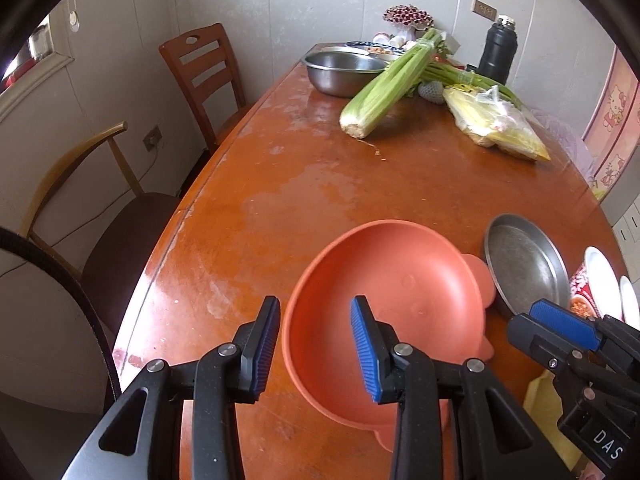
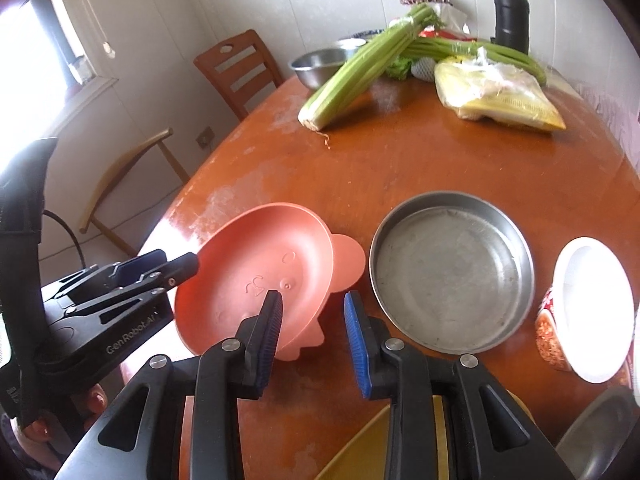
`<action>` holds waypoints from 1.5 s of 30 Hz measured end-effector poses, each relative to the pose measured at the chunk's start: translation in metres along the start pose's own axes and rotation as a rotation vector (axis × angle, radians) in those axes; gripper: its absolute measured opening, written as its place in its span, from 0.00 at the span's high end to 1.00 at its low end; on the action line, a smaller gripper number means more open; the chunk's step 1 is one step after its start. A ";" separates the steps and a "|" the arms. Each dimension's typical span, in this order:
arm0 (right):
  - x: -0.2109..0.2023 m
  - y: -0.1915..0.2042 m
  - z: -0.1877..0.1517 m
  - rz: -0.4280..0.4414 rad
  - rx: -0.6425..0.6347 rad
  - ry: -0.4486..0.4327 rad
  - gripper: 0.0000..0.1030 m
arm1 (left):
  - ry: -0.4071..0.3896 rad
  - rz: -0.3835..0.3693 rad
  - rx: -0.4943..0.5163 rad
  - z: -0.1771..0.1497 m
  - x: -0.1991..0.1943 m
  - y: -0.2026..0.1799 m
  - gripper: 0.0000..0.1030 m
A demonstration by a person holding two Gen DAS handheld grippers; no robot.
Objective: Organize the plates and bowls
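An orange plastic bowl with ear-shaped tabs [image 1: 384,312] [image 2: 256,280] sits near the front of the wooden table [image 1: 280,200]. My left gripper [image 1: 316,348] is open, its jaws straddling the bowl's left rim; it also shows in the right wrist view [image 2: 160,268]. To the bowl's right lies a round metal pan [image 1: 524,264] [image 2: 452,272]. My right gripper [image 2: 312,336] is open and empty, straddling the bowl's right rim beside the pan; it also shows in the left wrist view [image 1: 560,328]. A white bowl with red pattern [image 2: 588,308] [image 1: 596,280] stands right of the pan.
At the far end lie celery [image 1: 392,84], a steel bowl [image 1: 340,68], a bag of yellow food [image 1: 492,120] and a black flask [image 1: 498,52]. Two chairs [image 1: 200,76] stand left of the table. A yellow item [image 2: 380,440] lies at the front edge.
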State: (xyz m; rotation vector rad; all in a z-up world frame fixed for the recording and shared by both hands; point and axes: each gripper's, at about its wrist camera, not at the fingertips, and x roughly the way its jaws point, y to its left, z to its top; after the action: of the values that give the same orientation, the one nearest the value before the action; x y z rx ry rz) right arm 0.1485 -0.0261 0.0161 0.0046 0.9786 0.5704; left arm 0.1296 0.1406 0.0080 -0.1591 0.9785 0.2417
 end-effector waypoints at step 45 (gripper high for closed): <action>-0.054 -0.096 -0.060 -0.059 -0.195 0.087 0.53 | 0.156 -0.133 0.082 -0.091 -0.028 -0.104 0.61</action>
State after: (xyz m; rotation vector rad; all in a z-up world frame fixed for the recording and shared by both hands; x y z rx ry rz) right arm 0.1224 -0.1475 -0.0002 -0.2240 1.0003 0.6139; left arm 0.0706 0.0146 -0.0157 -0.1696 1.1264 0.0673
